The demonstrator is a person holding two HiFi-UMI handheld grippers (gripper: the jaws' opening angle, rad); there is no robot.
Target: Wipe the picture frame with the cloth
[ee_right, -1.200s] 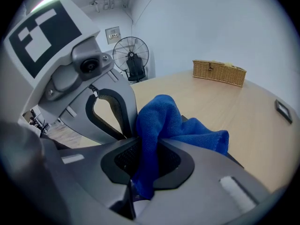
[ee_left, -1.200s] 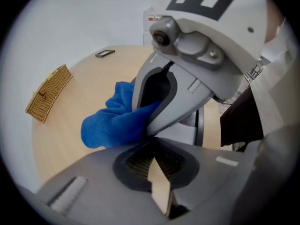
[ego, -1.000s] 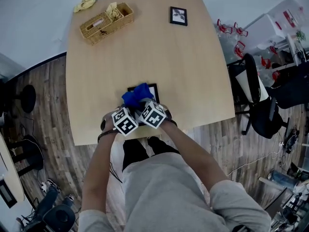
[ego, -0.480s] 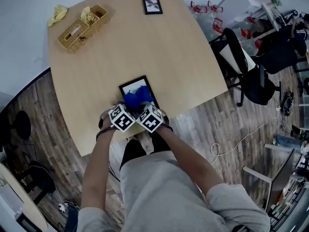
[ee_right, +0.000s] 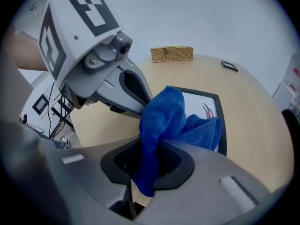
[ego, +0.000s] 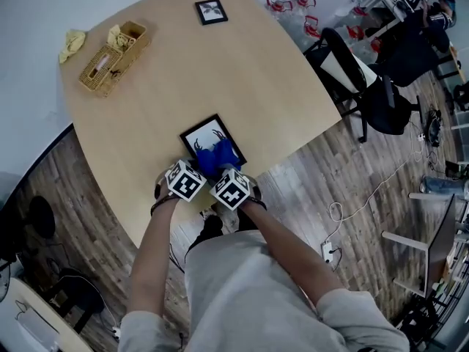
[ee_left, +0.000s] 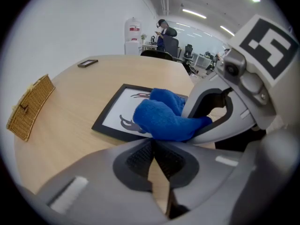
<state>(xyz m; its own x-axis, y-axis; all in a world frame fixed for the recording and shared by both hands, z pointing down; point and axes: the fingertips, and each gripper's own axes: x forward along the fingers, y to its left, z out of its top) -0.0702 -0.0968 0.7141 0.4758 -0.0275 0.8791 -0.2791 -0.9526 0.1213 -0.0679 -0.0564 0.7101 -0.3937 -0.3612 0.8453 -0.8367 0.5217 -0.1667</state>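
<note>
A black picture frame (ego: 206, 135) with a white print lies flat near the table's front edge. A blue cloth (ego: 218, 155) is bunched on its near right part. My right gripper (ego: 223, 174) is shut on the cloth (ee_right: 161, 118), which passes between its jaws and drapes onto the frame (ee_right: 219, 108). My left gripper (ego: 192, 170) sits close beside it on the left, at the frame's near edge, jaws shut with nothing between them (ee_left: 154, 154). In the left gripper view the cloth (ee_left: 164, 117) covers the frame's (ee_left: 112, 121) right side.
A wicker basket (ego: 111, 48) and a yellow rag (ego: 72, 43) sit at the far left of the table. A small second frame (ego: 211, 11) lies at the far edge. An office chair (ego: 364, 86) stands right of the table. The front edge (ego: 249, 169) is close to both grippers.
Both grippers and the cloth have slid toward the frame's near right corner, uncovering more of the print. The head view has swung, so the table looks rotated.
</note>
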